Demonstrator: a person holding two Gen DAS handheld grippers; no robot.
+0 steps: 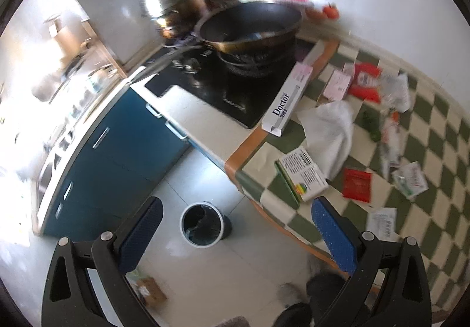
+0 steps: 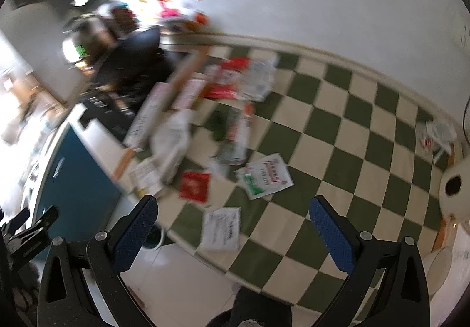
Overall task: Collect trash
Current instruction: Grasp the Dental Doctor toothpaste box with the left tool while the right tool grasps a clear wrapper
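Green-and-cream checkered table (image 2: 337, 133) strewn with red packet (image 2: 194, 186), leaflets, white bag (image 1: 330, 133).

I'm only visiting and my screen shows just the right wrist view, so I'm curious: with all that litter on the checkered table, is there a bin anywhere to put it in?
Observer: Yes. The left wrist view shows a round trash bin with a dark liner, standing on the floor off the corner of the checkered table.
Operator: Is the other gripper holding anything?
Observer: No. The left gripper is open and empty, and the bin shows between its fingers.
Operator: My picture is blurry. What is the long white box near the stove?
Observer: That long white box has "Doctor" printed on its side and lies along the table's edge beside the black cooktop.
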